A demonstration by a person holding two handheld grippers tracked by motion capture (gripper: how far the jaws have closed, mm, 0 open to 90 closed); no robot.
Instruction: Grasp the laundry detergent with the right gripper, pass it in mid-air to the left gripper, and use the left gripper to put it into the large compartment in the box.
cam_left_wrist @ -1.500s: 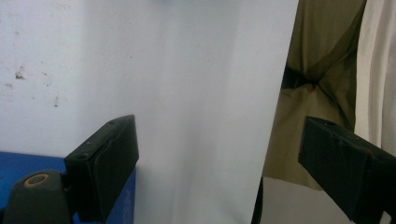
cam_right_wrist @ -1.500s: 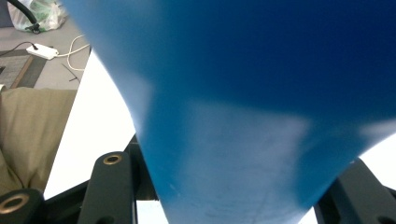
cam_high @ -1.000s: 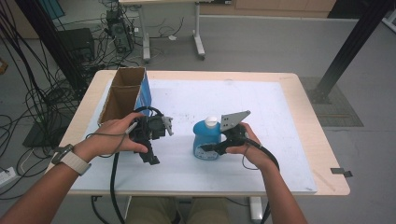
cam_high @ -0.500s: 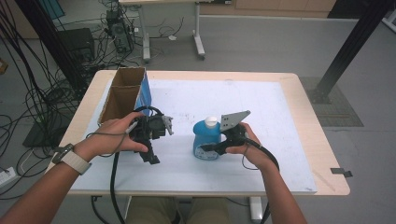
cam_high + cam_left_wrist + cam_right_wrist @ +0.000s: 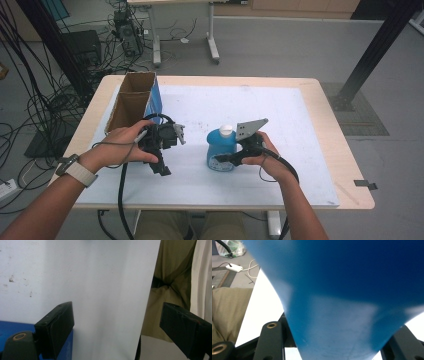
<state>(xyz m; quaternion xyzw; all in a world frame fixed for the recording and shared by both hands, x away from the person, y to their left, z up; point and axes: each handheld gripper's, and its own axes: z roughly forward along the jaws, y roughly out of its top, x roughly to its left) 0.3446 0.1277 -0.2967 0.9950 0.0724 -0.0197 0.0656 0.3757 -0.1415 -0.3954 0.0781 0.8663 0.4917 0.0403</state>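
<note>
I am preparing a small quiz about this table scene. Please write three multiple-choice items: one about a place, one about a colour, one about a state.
1. Where does the cardboard box stand?
A. at the table's far left part
B. at the near right corner
C. on the floor

2. What colour is the bottle?
A. red, black cap
B. blue, white cap
C. green, no cap

3. What state is the right tool in?
A. open above the box
B. lying loose on the table
C. shut on the bottle

Answers:
1 A, the high view shows it beside the left hand.
2 B, blue body under a white cap.
3 C, its jaws press both sides of the blue body in the right gripper view.
</note>
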